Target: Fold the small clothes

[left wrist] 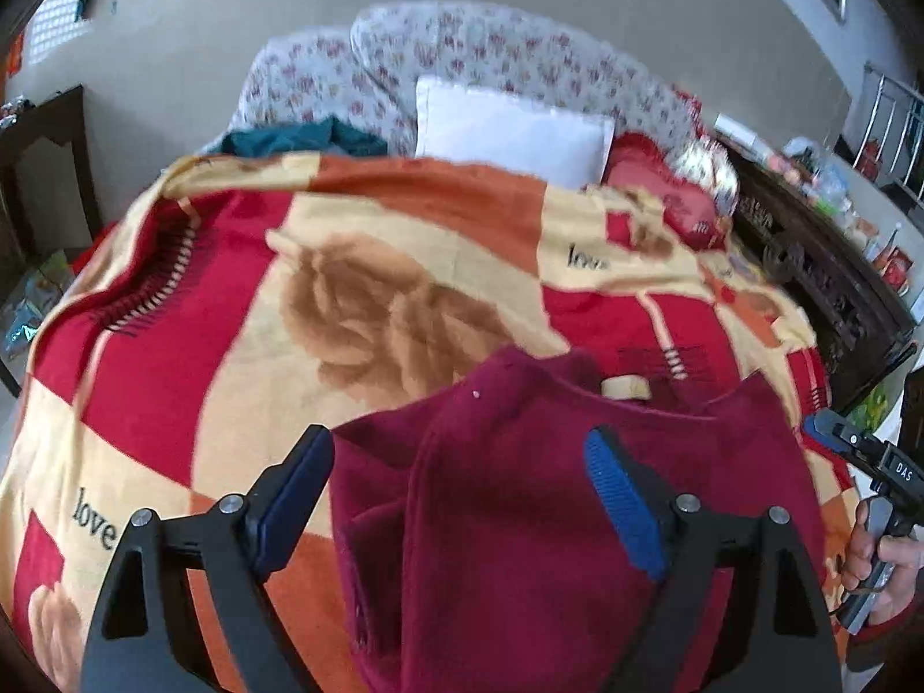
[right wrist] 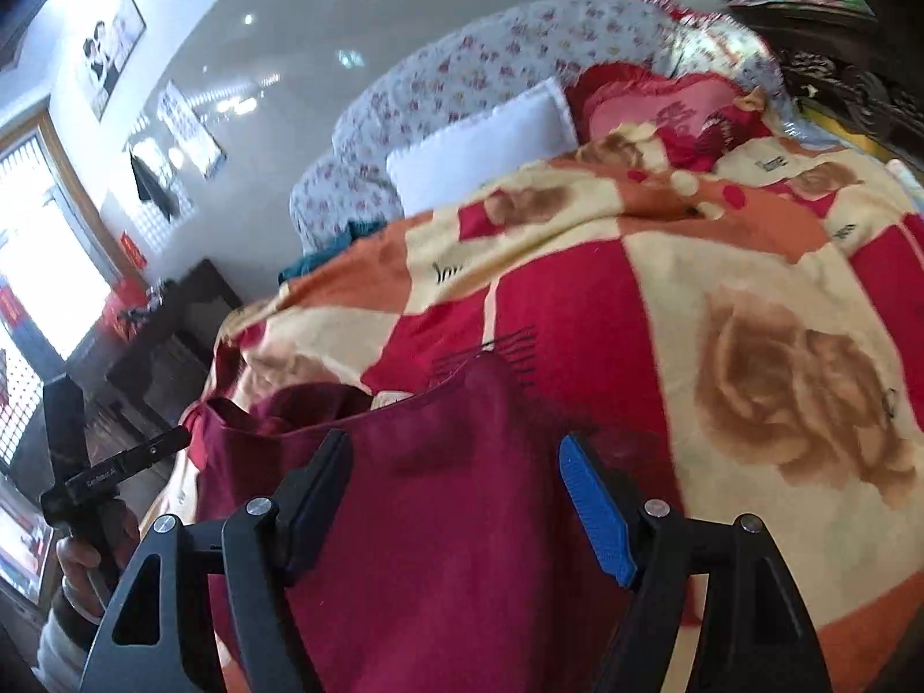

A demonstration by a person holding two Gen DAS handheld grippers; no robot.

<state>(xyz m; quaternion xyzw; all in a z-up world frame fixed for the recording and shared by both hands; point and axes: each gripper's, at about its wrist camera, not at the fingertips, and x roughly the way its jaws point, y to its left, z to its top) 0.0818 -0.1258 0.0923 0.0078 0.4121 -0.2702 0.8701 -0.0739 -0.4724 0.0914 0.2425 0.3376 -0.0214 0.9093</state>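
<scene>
A small maroon garment (left wrist: 508,548) lies on a red, orange and cream rose-print blanket (left wrist: 375,300), its near part doubled over with a fold ridge running away from me. My left gripper (left wrist: 459,450) hovers over its left part, jaws wide apart and pinching nothing. In the right wrist view the same garment (right wrist: 433,520) spreads beneath my right gripper (right wrist: 456,450), which is also open with cloth lying between the fingers but not clamped. Each gripper shows at the edge of the other's view, held by a hand: right gripper (left wrist: 854,444), left gripper (right wrist: 115,462).
Behind the blanket (right wrist: 751,375) sit a white pillow (left wrist: 508,133), floral bedding (left wrist: 462,52), a teal cloth (left wrist: 300,138) and a red heart cushion (right wrist: 681,110). A dark carved wooden headboard (left wrist: 820,271) runs along the right. A dark side table (left wrist: 40,144) stands left.
</scene>
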